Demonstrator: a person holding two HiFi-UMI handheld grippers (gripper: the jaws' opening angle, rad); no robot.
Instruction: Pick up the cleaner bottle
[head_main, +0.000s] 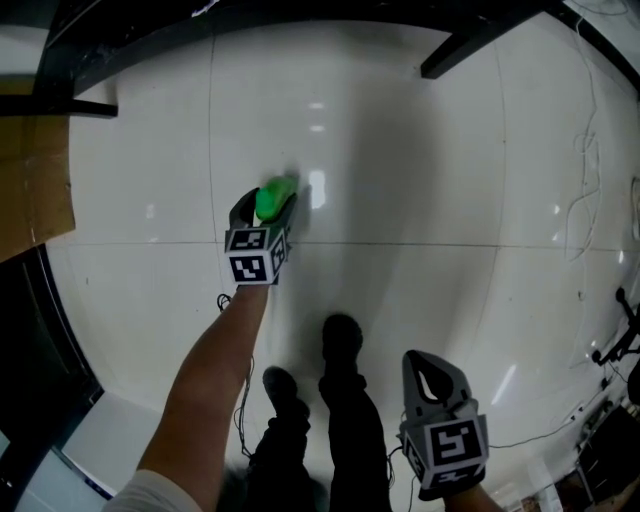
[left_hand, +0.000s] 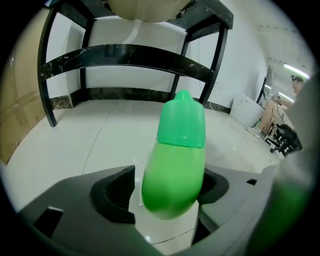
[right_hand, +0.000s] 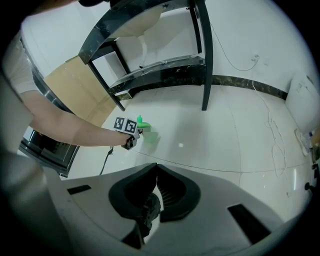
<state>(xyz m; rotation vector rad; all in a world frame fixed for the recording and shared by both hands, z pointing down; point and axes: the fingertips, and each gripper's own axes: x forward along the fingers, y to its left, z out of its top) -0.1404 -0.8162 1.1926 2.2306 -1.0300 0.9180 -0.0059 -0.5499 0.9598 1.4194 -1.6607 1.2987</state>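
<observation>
A green cleaner bottle (head_main: 273, 198) with a lighter green cap stands upright on the white tiled floor. My left gripper (head_main: 270, 208) reaches down around it, jaws wide apart. In the left gripper view the bottle (left_hand: 175, 160) fills the space between the two dark pads; a clear gap shows on the left side, and the right pad sits close to it. My right gripper (head_main: 432, 378) hangs lower right, near the person's legs, shut with nothing in it. From the right gripper view, the bottle (right_hand: 145, 129) shows far off beside the left gripper's marker cube, beyond the shut jaws (right_hand: 156, 172).
A black-framed table (left_hand: 130, 55) stands behind the bottle, its leg (right_hand: 206, 60) on the floor. A cardboard box (head_main: 35, 170) sits at the left. Loose cables (head_main: 585, 200) trail along the right. The person's shoes (head_main: 340, 340) are between the two grippers.
</observation>
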